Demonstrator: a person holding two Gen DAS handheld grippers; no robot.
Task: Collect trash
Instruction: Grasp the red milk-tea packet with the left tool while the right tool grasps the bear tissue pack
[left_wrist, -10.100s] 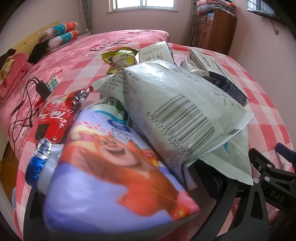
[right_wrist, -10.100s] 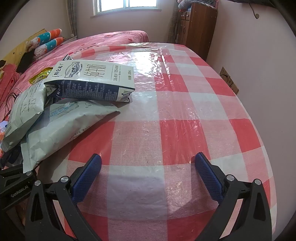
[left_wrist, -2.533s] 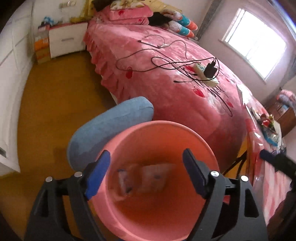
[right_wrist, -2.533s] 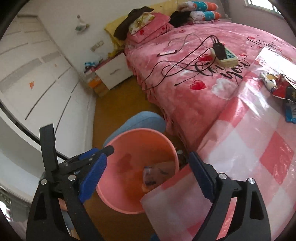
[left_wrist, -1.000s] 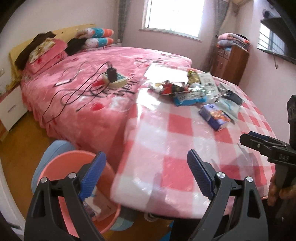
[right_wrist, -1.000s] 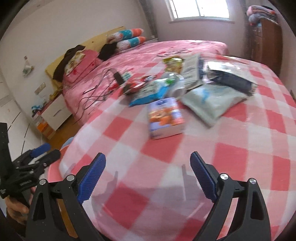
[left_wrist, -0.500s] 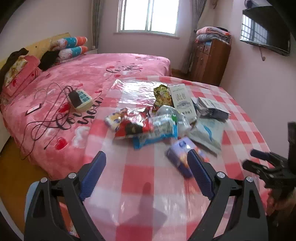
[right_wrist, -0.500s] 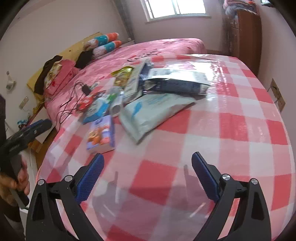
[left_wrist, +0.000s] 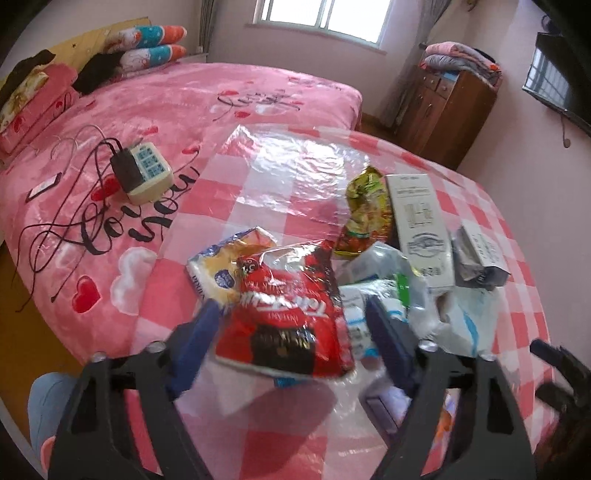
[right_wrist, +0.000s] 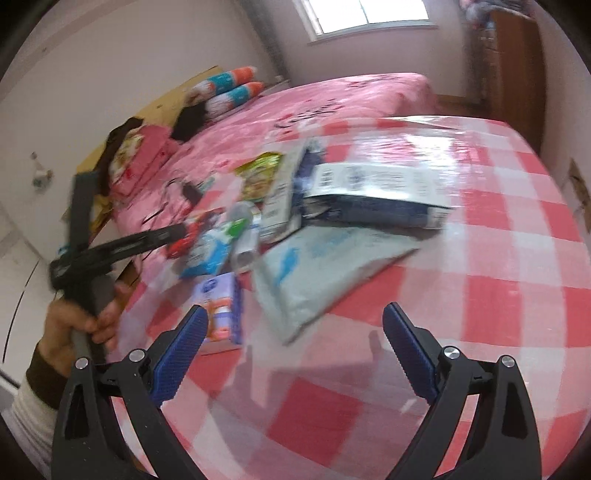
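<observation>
As our left gripper (left_wrist: 291, 328) narrows, jaws flanking but seemingly not yet pinching the red pouch (left_wrist: 286, 306) atop the table (left_wrist: 295, 173) pile, we expect light, crinkly, slippery foil; pinch its near edge. Right gripper (right_wrist: 295, 339) gapes empty.
</observation>
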